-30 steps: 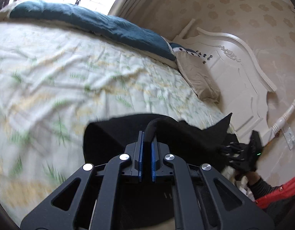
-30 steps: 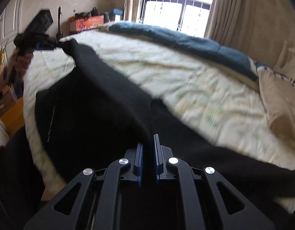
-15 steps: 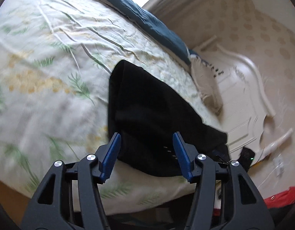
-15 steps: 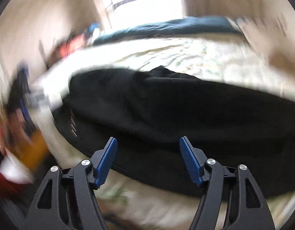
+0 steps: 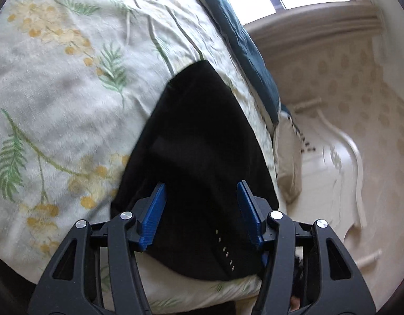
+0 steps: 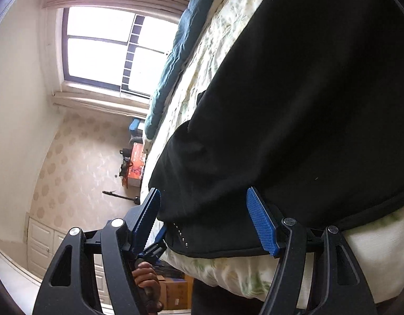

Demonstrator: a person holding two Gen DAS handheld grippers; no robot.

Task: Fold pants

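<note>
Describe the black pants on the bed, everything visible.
The black pants are plain, matte, soft-looking fabric, lying flat on the pale floral bedspread near the bed's edge, apparently already folded over into a long layered shape. A short row of small pale dots marks the fabric near the edge closest to the camera. The hem nearest the bed edge droops slightly over the side. Only the bedspread touches them: the left gripper and right gripper have just opened and hold nothing.

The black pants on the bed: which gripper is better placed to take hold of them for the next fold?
Probably the right gripper: its open jaws frame the near hem of the black pants. The left gripper, also open, faces their flat middle.
</note>
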